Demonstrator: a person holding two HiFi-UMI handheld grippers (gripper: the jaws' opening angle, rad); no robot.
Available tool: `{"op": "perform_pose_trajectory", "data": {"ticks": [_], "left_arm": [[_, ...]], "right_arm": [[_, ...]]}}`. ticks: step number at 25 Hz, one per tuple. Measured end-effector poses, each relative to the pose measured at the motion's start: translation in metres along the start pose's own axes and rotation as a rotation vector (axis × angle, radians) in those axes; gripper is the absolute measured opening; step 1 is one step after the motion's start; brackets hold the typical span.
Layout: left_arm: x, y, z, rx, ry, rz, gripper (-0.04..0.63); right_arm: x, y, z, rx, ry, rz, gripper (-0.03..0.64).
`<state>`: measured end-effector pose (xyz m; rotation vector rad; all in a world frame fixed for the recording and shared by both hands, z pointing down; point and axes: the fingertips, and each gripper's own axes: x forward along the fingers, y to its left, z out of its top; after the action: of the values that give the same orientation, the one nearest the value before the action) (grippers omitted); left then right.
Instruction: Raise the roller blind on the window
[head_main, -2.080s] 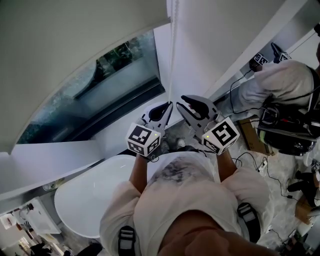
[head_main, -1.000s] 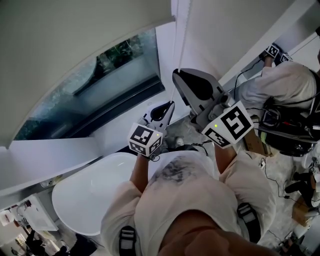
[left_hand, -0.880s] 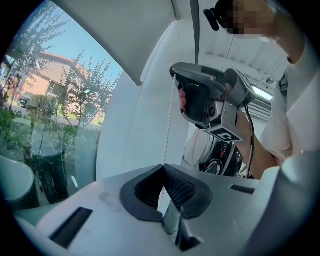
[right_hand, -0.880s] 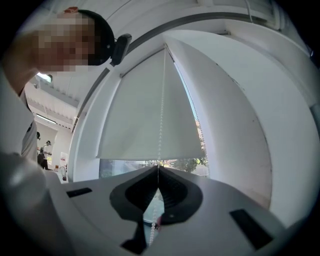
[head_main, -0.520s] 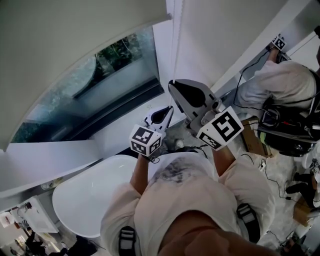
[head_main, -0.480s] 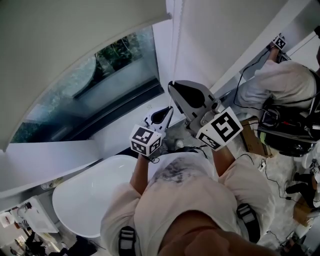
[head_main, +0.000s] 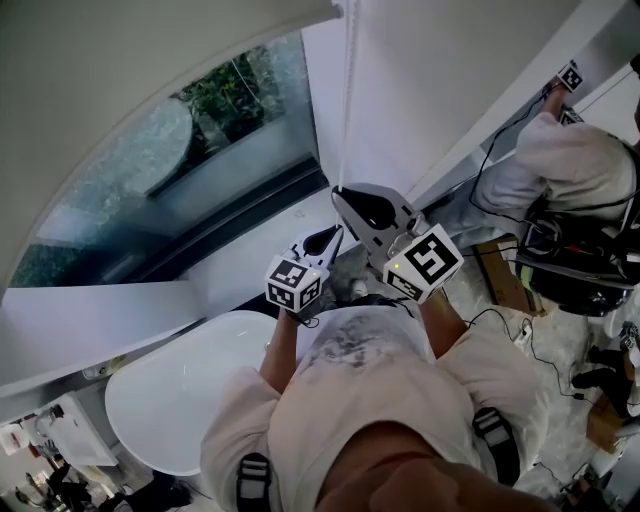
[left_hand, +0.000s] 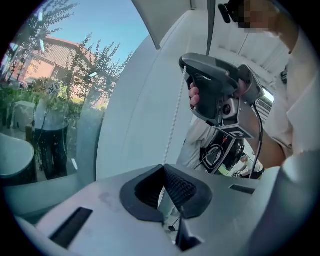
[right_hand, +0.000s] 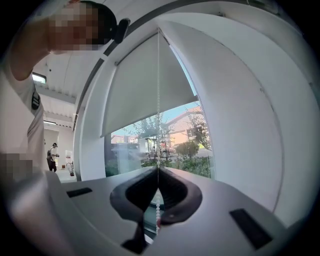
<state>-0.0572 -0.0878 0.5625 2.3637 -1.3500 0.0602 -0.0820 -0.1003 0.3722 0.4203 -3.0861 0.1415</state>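
The grey roller blind (head_main: 120, 90) covers the upper part of the window (head_main: 210, 140), and its lower edge shows in the right gripper view (right_hand: 145, 90). A white bead chain (head_main: 347, 100) hangs beside the frame. My right gripper (head_main: 340, 192) is shut on the bead chain (right_hand: 158, 100), with beads showing below the jaws. Just beneath it, my left gripper (head_main: 333, 232) is also shut on the chain (left_hand: 174, 120), which runs down into its closed jaw tips (left_hand: 164, 169). The right gripper (left_hand: 215, 95) shows above in the left gripper view.
A white oval tub (head_main: 170, 400) sits below the window sill (head_main: 100, 320). Another person (head_main: 570, 150) bends over at the right wall. Cables and black equipment (head_main: 570, 265) lie on the floor to the right. A plain white wall (head_main: 450, 70) stands beside the chain.
My right gripper has come down along the chain from its raised spot to just above the left gripper. The blind's lower edge sits higher, with more glass showing.
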Motion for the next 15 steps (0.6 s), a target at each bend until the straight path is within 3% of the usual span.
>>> {"op": "perform_pose_trajectory", "data": {"ticks": [15], "left_arm": [[0.019,0.015,-0.057,-0.045,0.084,-0.004,0.006]], "right_arm": [[0.001,-0.009,-0.060,0.001,0.080,-0.020,0.061]]}}
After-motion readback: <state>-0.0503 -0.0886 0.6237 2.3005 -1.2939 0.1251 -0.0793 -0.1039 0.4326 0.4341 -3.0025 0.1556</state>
